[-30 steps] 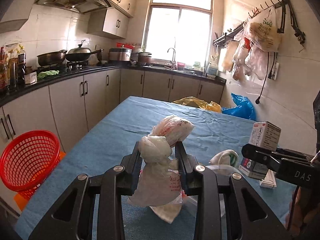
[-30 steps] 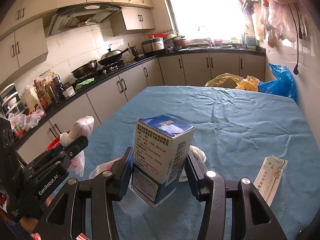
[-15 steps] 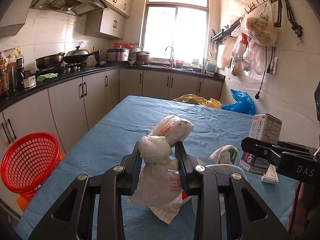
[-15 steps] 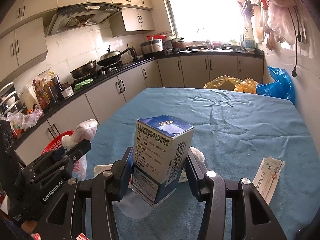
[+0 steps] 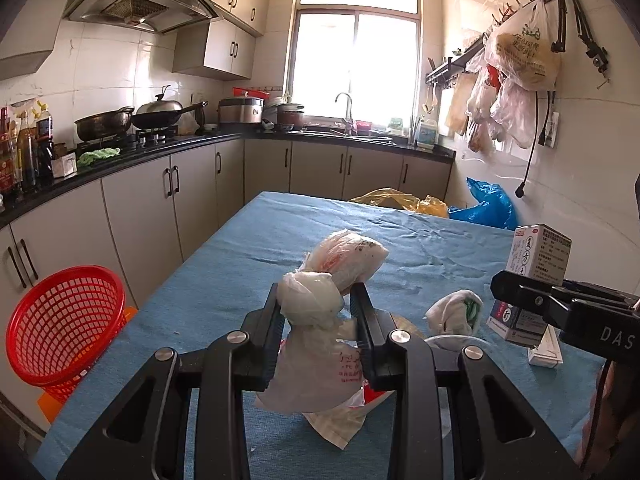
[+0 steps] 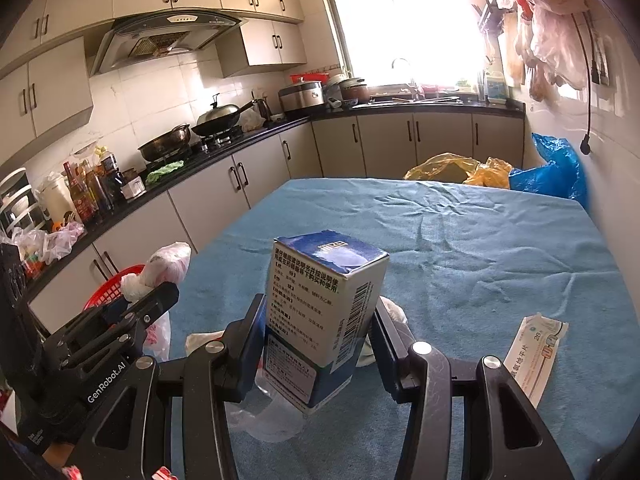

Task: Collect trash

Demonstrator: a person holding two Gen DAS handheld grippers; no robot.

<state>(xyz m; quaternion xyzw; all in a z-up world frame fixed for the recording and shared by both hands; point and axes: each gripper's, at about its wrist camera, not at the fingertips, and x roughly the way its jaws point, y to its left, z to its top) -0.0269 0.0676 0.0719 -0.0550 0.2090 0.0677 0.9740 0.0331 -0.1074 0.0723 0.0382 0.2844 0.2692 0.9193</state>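
My left gripper [image 5: 318, 296] is shut on a knotted white plastic bag [image 5: 312, 360] with red print, held above the blue tablecloth [image 5: 256, 248]. The bag's top bulges out past the fingertips. My right gripper [image 6: 320, 312] is shut on a blue and white medicine box [image 6: 324, 300], upright and slightly tilted between the pads. In the right wrist view the left gripper [image 6: 160, 296] and its bag [image 6: 168, 260] show at the left. The box [image 5: 536, 256] shows at the right edge of the left wrist view. A red mesh basket [image 5: 64, 320] stands on the floor left of the table.
On the cloth lie a crumpled white wad [image 5: 452, 312], a flat paper packet [image 6: 536, 344] and a clear plastic piece [image 6: 272, 412]. Yellow [image 5: 400, 202] and blue [image 5: 484, 204] bags sit beyond the far table edge. Cabinets and a black counter run along the left.
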